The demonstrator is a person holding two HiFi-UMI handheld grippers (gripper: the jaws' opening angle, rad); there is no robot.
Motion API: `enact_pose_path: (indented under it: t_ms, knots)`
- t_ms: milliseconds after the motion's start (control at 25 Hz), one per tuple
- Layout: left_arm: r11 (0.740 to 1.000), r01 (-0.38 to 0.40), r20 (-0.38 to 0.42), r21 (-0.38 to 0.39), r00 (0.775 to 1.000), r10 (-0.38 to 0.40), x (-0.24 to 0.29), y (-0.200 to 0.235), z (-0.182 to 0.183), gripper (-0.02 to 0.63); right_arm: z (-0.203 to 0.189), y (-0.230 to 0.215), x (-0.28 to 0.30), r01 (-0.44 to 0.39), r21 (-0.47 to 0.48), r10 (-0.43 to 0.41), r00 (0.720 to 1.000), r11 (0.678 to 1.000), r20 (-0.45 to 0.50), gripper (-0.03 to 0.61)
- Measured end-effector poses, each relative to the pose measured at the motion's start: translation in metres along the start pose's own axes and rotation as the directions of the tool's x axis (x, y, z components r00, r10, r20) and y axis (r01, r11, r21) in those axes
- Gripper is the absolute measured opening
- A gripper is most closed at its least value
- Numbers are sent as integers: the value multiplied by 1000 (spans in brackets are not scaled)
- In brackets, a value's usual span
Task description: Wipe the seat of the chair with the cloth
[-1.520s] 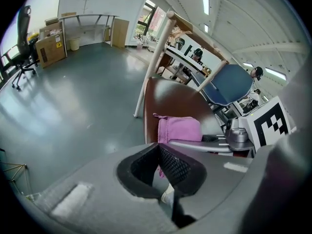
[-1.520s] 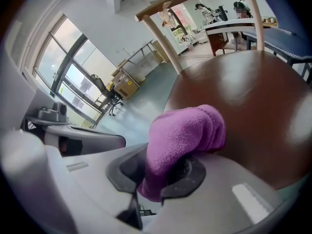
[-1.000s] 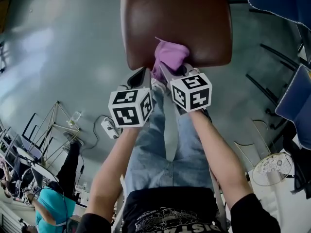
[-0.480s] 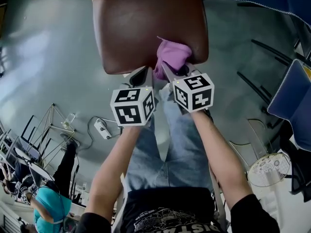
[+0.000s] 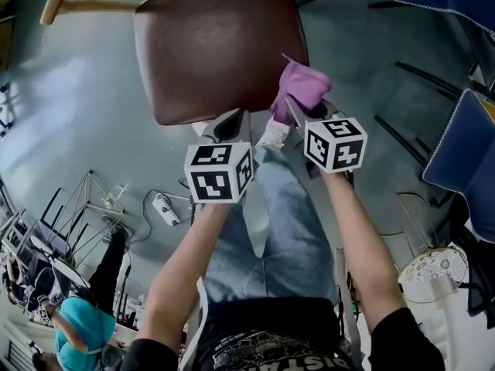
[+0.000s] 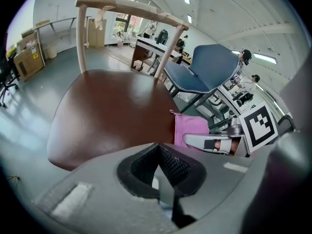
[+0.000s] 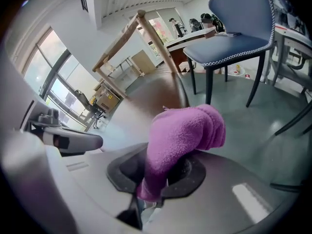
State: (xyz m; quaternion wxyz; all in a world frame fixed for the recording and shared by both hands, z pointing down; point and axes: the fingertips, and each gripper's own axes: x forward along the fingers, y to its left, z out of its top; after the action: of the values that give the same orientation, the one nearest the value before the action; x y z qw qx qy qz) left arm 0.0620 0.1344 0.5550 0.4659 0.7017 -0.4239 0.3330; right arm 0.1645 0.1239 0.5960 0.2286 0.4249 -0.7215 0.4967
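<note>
Over on the left, the brown padded chair seat (image 5: 216, 49) fills the upper part of the head view. Its pale wooden back rail (image 5: 100, 7) pokes out beyond it above the grey floor (image 5: 77, 130). The seat looks bare and glossy across its whole left and middle.

Moving in, the left claw (image 5: 230, 120) hangs just off the near edge of the seat. Its jaws are pressed together on nothing and touch no part of the chair. We read it as the spare hand, tucked out of the wiping path.

Next to it is the purple fleecy cloth (image 5: 303, 83), at the seat's right near corner and lapping over the edge. The right claw (image 5: 298, 107) is clenched on the cloth's lower end, so the bunched bulk puffs out past the tips. That grip makes sense, because soft fleece leads and the hard jaws stay off the upholstery. We can't tell whether the cloth is pressing on the seat or is just clear of it.

With the cloth at this edge, we judge that the broad surface to its left calls for a pass back across.

Far right, a blue padded chair (image 5: 464, 153) stands apart from the work.
</note>
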Motion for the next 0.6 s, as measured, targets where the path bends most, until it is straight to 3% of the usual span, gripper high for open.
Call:
enact_pose_path:
  t_ms: [240,600]
  knots:
    - [999,17,13,37,1000,-17,-12,-19,8,-2,10,-10,-13,20,0,-20,1000,1000,0,64]
    - [996,21,85,81,996,-28,-93,-30,47,-3,51,73,-55,-10,-62,12,999,998,38,63]
